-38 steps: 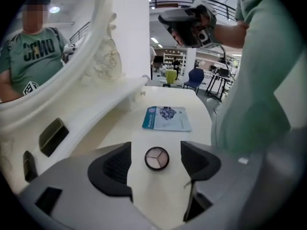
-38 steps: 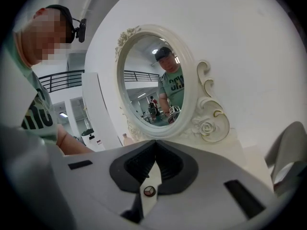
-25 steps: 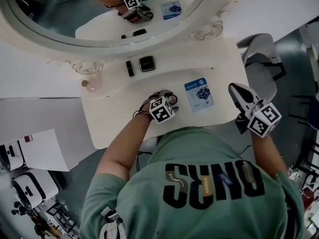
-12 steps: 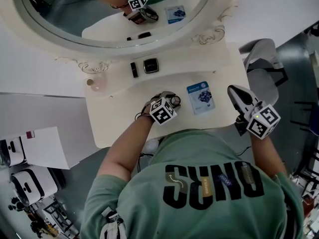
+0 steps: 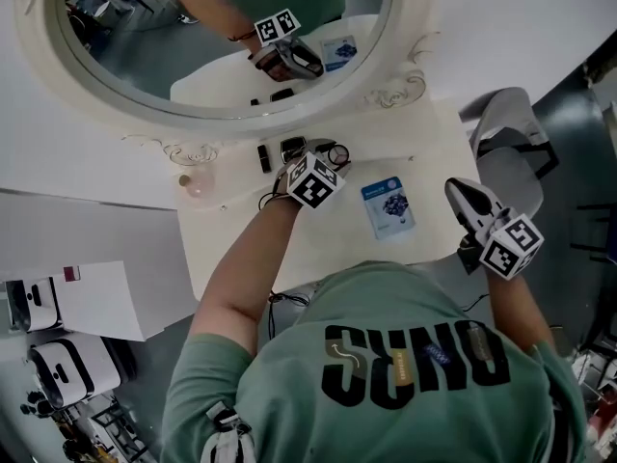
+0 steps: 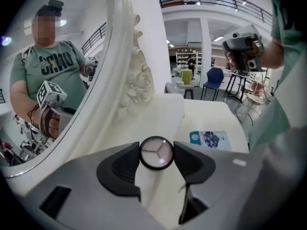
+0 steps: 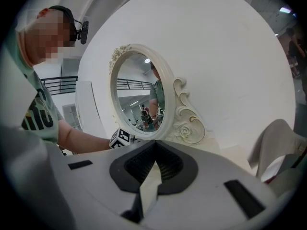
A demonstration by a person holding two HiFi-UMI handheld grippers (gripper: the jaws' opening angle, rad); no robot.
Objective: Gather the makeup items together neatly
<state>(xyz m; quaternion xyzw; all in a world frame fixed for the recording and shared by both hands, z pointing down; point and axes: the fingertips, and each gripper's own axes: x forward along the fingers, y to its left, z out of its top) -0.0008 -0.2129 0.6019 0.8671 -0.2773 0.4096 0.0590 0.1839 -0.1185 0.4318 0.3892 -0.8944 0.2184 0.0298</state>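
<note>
The right gripper [image 7: 154, 150] hangs nearest the person, by the right edge of the white vanity table [image 5: 328, 234]. Its jaws are pressed together with nothing between them. The left gripper [image 5: 328, 156] reaches farther in, toward the back of the tabletop. Its jaws pinch a small round black-rimmed compact with a clear lid [image 6: 157, 153], one pad pressing on each side. Between the two grippers a blue-and-white flat sachet [image 5: 388, 207] lies on the table, well apart from the other items. Just beside the left gripper's tips sits a square black compact [image 5: 292, 147], and left of that a slim black tube [image 5: 264, 157]. A pale pink round bottle [image 5: 195, 183] stands farther left. Behind them rises the oval mirror in its ornate white frame [image 5: 390, 93].
</note>
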